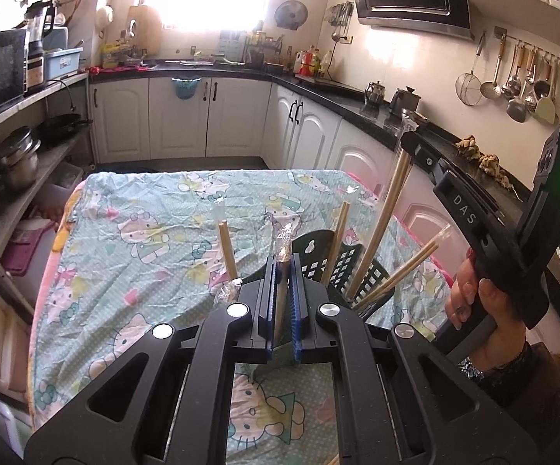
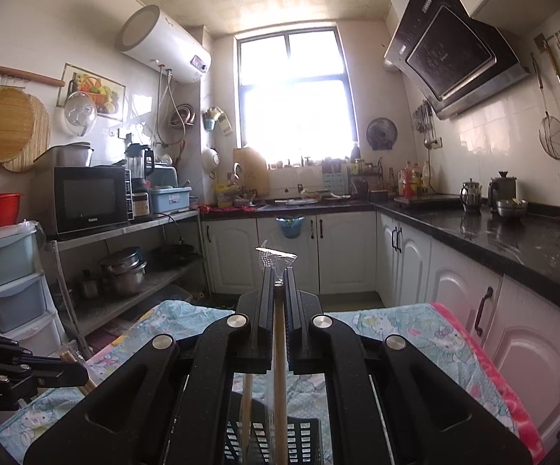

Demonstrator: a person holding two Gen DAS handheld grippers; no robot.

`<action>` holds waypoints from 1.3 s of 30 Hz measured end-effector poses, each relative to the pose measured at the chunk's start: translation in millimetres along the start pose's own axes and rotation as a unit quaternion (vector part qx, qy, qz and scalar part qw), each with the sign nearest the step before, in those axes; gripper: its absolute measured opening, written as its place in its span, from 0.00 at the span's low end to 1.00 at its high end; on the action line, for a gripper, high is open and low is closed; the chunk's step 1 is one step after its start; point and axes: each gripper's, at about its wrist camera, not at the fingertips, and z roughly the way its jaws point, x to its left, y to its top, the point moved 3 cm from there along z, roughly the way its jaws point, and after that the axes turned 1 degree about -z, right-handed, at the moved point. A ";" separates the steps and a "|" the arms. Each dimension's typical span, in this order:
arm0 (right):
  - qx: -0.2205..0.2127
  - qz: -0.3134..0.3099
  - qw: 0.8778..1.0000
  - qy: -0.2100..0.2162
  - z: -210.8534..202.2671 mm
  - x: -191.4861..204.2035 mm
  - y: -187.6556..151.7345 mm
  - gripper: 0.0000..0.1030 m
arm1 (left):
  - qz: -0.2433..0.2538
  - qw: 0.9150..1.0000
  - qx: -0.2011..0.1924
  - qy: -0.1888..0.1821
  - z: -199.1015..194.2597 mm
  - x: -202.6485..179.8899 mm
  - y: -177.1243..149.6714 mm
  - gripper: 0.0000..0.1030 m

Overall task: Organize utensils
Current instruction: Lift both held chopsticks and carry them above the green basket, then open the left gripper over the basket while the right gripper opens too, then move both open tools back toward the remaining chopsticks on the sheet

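Observation:
In the left wrist view my left gripper point(image 1: 282, 268) is shut on a plastic-wrapped chopstick pair point(image 1: 284, 246) that stands upright between its blue pads. Just beyond it sits a black perforated utensil holder point(image 1: 348, 261) with several chopsticks leaning in it. At the upper right my right gripper point(image 1: 410, 143), held by a hand point(image 1: 474, 302), is shut on another wrapped chopstick pair point(image 1: 386, 205) whose lower end reaches into the holder. From the right wrist view, that pair point(image 2: 279, 333) runs between the shut fingers of the right gripper point(image 2: 279, 271), with the holder point(image 2: 303, 441) below.
The holder stands on a table under a cartoon-print cloth point(image 1: 132, 232). White cabinets and a black counter point(image 1: 357, 100) run along the back and right. A shelf with pots point(image 1: 16, 159) and a microwave stands to the left. My left gripper point(image 2: 28, 372) shows at the right wrist view's left edge.

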 end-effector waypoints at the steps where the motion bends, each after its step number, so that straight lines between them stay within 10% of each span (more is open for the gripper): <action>1: 0.003 0.001 1.000 -0.001 0.9 -0.6 -2.0 0.05 | -0.001 1.000 0.000 -0.001 1.0 0.2 -0.6 0.03; 10: 0.026 0.007 1.000 0.000 2.5 -0.7 -13.0 0.06 | -0.014 1.000 0.002 -0.001 7.2 4.2 -5.4 0.05; 32: 0.055 0.009 0.998 0.022 -36.2 -2.7 -4.9 0.53 | -0.056 0.995 -0.080 -0.007 -49.9 16.5 4.0 0.89; 39: 0.059 0.008 0.998 0.022 -61.5 -2.2 -1.9 0.60 | -0.057 0.993 -0.100 -0.002 -73.3 17.0 -1.8 0.90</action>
